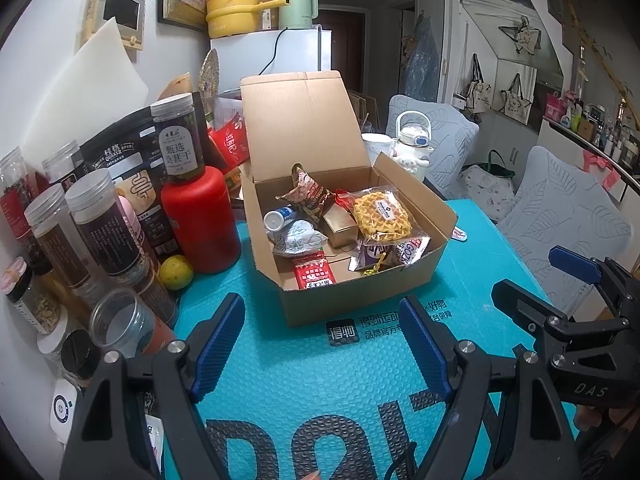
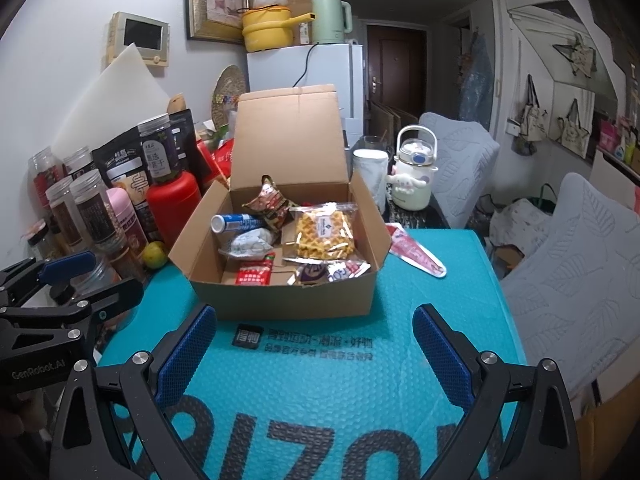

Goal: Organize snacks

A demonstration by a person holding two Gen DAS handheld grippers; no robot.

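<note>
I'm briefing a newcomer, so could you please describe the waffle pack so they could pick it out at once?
Find the open cardboard box in the middle of the teal mat. The waffle pack lies inside it, at the right and toward the back, on top of other snacks. It is the only clear bag there, showing a yellow grid-patterned waffle with a small white label.

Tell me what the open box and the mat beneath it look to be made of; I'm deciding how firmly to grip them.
The box looks like plain brown corrugated cardboard, matte, with creased fold lines on its raised lid. The mat looks like a teal plastic bubble mailer: dimpled, slightly glossy, with printed lettering. It is probably soft and slippery.
</note>
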